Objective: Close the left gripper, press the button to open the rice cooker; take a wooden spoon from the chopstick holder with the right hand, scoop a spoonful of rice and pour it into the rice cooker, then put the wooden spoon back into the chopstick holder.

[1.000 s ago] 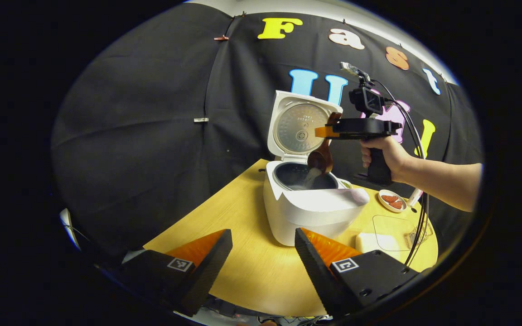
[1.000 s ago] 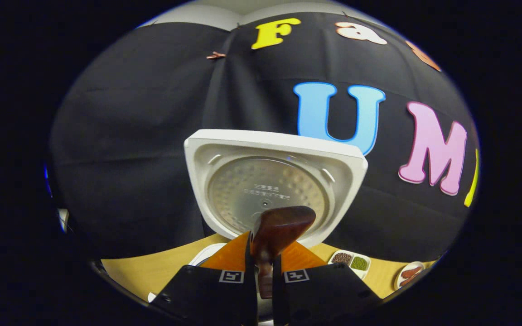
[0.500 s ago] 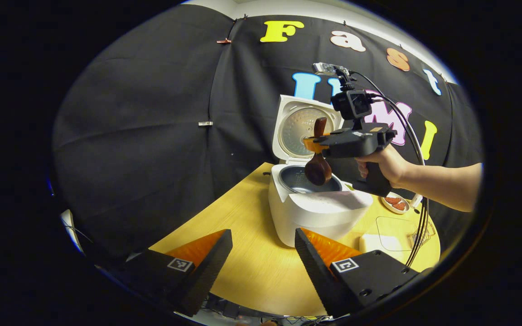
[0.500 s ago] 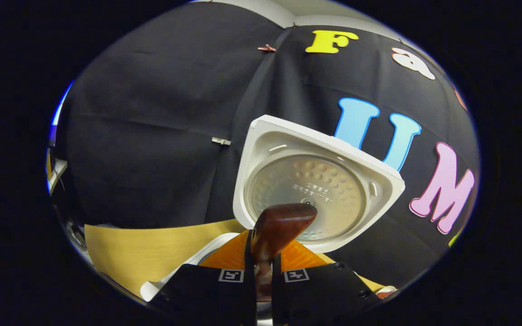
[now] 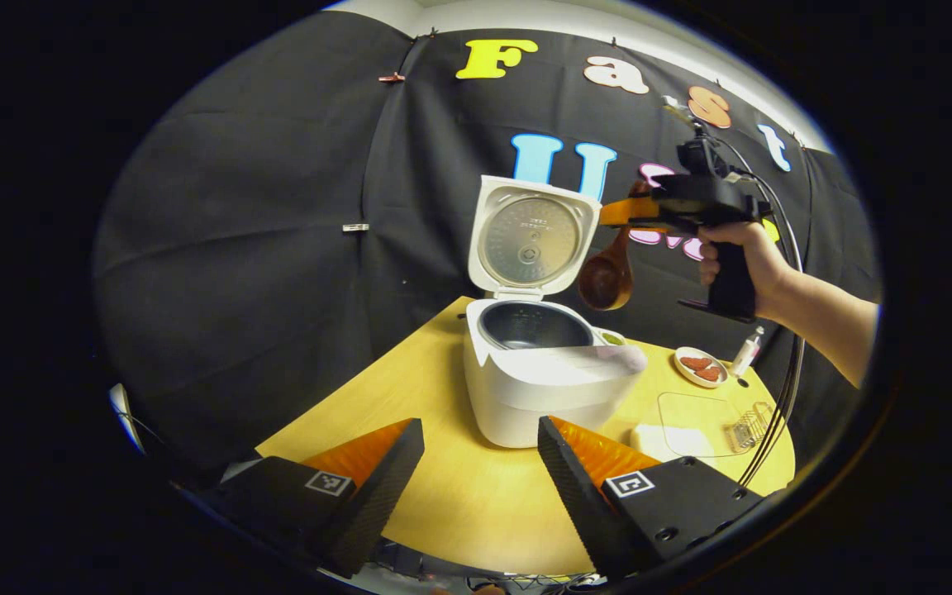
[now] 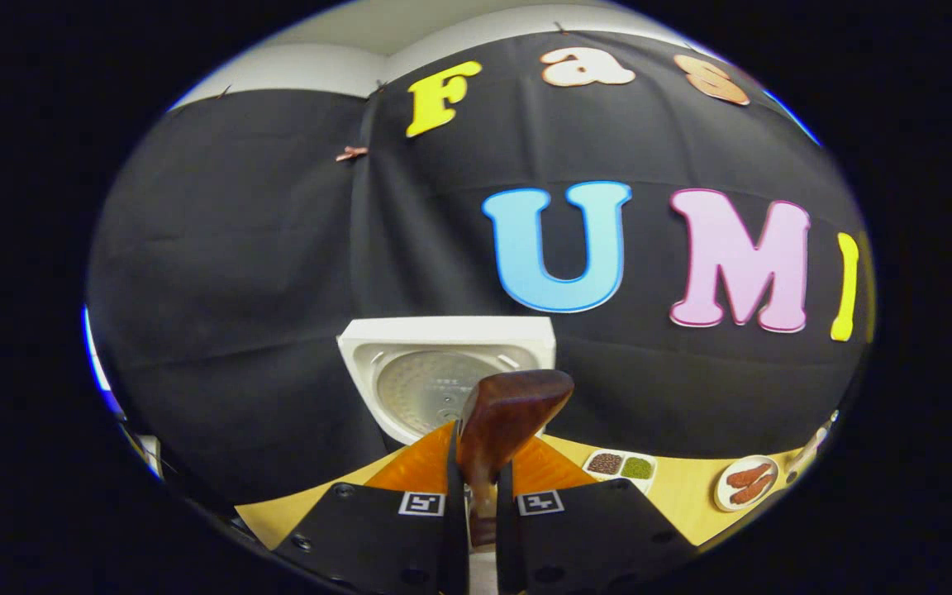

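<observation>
Black cloth hangs behind a round wooden counter [image 5: 451, 496] in the left gripper view. On the counter stands a white cooker [image 5: 546, 388] with its lid [image 5: 532, 240] swung up and back, the ribbed metal inside of the lid facing forward and the dark inner pot [image 5: 535, 325] exposed.

Left tongs [image 5: 480, 463] sit low and near the camera, their two fingers spread well apart with bare counter between them, touching nothing; the cooker stands just beyond their tips.

Up and to the right of the cooker, a hand [image 5: 739, 256] grips the pistol handle of the right tongs [image 5: 621, 213], which are held level in the air above and to the right of the pot. They are clamped on the handle of the wooden spoon [image 5: 607, 277], whose bowl hangs down below the fingers, beside the raised lid and clear of the pot's rim. Whether any rice is left in the bowl cannot be told.

From the right gripper view, the right tongs [image 6: 476, 496] press from both sides on the spoon [image 6: 502, 417], its rounded end rising just in front of the lens, with the lid [image 6: 443, 380] farther off behind it.

Elsewhere on the counter lie a small plate [image 5: 697, 366] with reddish pieces, a little white bottle [image 5: 747, 351] next to it, a clear flat tray [image 5: 695, 413], and a small wire rack [image 5: 747, 426]. A two-part dish [image 6: 623, 467] of brown and green grains sits behind the cooker.
</observation>
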Available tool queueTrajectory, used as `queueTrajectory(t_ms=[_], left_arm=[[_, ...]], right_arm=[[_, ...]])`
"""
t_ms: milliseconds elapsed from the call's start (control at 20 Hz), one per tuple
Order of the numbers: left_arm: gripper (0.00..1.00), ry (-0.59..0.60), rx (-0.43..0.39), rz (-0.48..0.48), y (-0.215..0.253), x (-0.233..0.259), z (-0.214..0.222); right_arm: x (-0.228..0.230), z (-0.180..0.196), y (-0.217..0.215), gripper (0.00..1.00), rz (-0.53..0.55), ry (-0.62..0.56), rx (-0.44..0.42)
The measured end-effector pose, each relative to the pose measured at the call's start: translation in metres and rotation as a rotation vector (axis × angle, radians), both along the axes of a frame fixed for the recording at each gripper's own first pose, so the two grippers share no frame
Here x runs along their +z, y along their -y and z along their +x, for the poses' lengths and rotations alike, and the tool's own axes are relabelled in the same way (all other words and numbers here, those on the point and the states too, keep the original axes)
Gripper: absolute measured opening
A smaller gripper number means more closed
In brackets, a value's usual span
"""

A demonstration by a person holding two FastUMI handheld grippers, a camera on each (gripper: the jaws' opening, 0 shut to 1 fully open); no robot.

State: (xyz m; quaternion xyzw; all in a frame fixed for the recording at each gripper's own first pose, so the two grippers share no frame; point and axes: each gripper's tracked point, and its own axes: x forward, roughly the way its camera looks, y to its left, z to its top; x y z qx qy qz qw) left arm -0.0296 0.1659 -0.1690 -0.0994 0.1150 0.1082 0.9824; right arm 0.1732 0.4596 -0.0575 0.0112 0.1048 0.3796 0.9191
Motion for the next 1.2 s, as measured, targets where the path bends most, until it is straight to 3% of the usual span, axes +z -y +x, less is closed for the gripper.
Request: queueTrajectory(t_ms=[200, 700, 750, 800, 1050, 1200], left_arm=[[0.96, -0.003, -0.059, 0.011, 0.035, 0.007, 0.003], [0.96, -0.017, -0.152, 0.041, 0.129, 0.021, 0.016], [0.96, -0.020, -0.155, 0.039, 0.139, 0.022, 0.016], [0.96, -0.023, -0.157, 0.041, 0.147, 0.024, 0.018], [0.96, -0.046, -0.143, 0.060, 0.178, 0.029, 0.021], [0.96, -0.060, -0.112, 0.058, 0.192, 0.029, 0.019]], right_arm=[[0.027, 0.010, 0.091, 0.17, 0.065, -0.028, -0.118], [0.019, 0.024, 0.329, 0.17, 0.061, -0.078, -0.410], [0.015, 0.026, 0.349, 0.12, 0.061, -0.083, -0.434], [0.007, 0.029, 0.367, 0.17, 0.054, -0.091, -0.454], [-0.033, 0.038, 0.445, 0.17, 0.029, -0.114, -0.567], [-0.067, 0.040, 0.470, 0.17, 0.025, -0.171, -0.594]])
